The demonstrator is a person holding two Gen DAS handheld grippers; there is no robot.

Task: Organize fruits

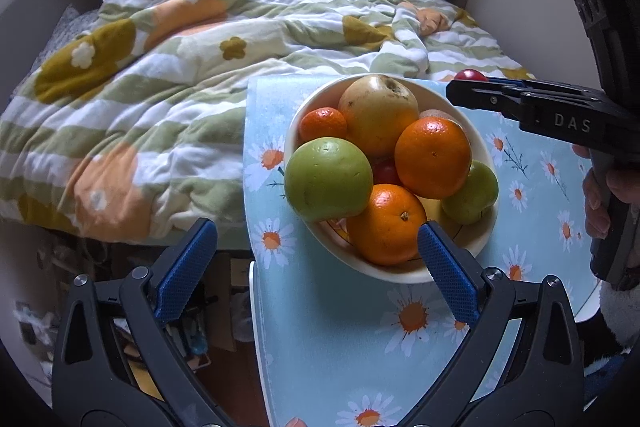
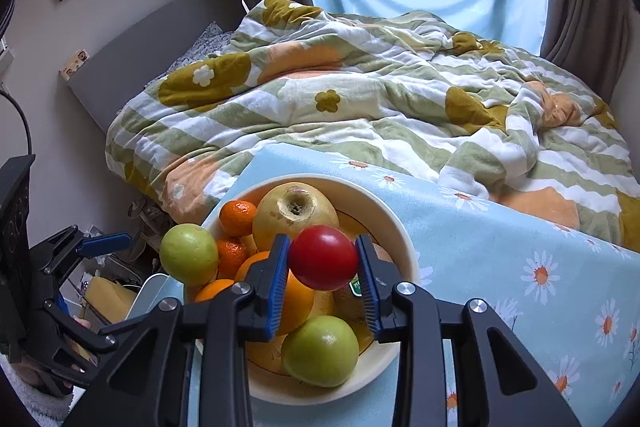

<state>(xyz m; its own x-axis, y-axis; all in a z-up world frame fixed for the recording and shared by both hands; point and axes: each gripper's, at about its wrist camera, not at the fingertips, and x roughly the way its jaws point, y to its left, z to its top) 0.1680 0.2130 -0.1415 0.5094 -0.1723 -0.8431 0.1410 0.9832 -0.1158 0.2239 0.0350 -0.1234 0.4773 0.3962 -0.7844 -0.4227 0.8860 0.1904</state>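
Right wrist view had the right gripper clenched on a small red fruit, one blue pad pressed against each side of it, at the centre of the frame. The fruit hung clear above the white bowl, which sat on the daisy-printed tabletop in front of the bed. The bowl was already heaped: a large yellow pear-like fruit at the back, small and large oranges to the left, a green apple riding high on the left rim and another green apple at the lower edge.

In the left wrist view the same red fruit showed only as a sliver behind the right gripper at the upper right of the frame, past the far rim of the bowl. The left gripper stood released, its pads wide apart at the bottom of the frame, holding nothing, near the bowl's near rim but not visibly touching it.

The step in hand looked like carrying the red fruit either to or from the bowl; which, I could not tell. To do it well, the grip needed to stay light but firm, since a small, smooth, round fruit would likely squirt out under a harder squeeze. Any lowering should have aimed at a hollow between the larger fruits, because a drop onto the crown of the pile risked a roll-off, and the apple on the left rim seemed ready to be nudged loose.
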